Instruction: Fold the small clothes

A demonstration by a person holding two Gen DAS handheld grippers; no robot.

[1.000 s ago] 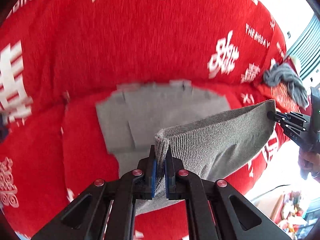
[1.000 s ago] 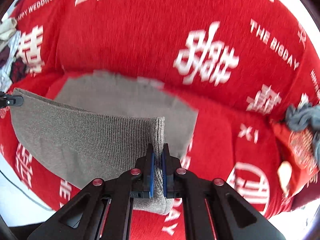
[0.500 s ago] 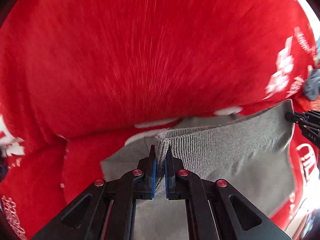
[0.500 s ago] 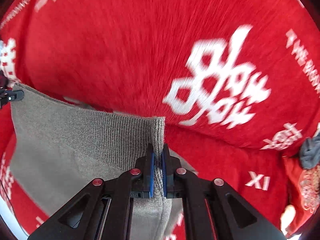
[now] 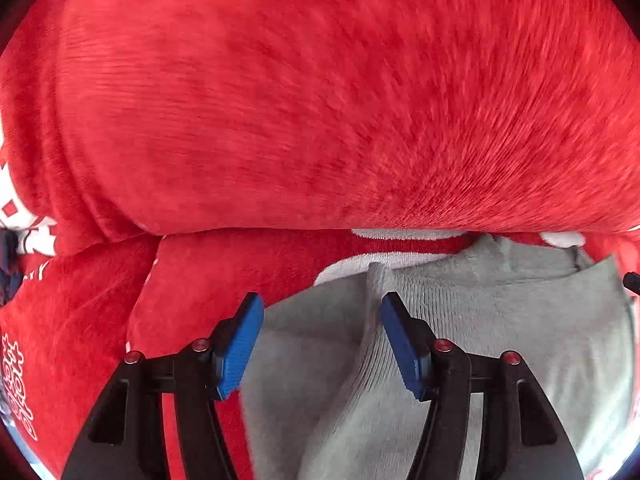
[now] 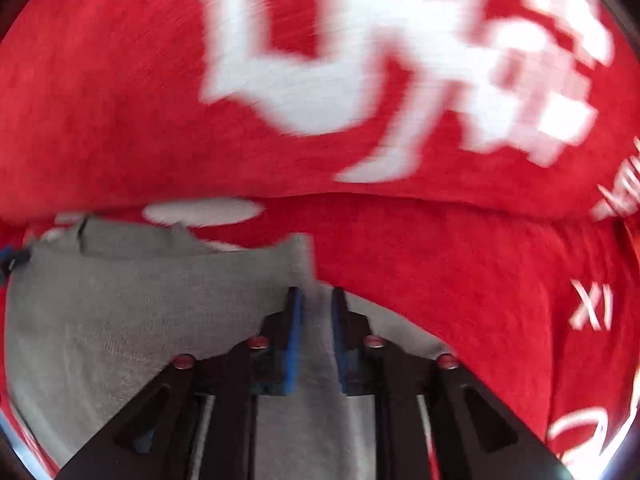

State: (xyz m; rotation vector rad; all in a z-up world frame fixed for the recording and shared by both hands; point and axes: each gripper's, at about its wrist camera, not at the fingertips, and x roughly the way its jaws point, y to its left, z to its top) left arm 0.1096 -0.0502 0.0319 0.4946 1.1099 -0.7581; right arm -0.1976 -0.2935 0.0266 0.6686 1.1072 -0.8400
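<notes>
Grey knit garment (image 5: 460, 340) lies folded on the red blanket (image 5: 320, 100) as my left tongs (image 5: 322, 316) spread wide and my right tongs (image 6: 316, 308), jaws just parting, release the far edge.

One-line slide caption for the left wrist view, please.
Left gripper, fingers just opening, releases the folded grey knit garment onto the red blanket.

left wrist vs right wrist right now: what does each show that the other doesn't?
Left wrist only: the left hand-held gripper, jaws wide open, its blue pads clear of the grey garment after just opening.

Right wrist only: the right hand-held gripper, jaws just parting, grey fabric between them; a large white character.

Both: the garment folded on the red blanket.
</notes>
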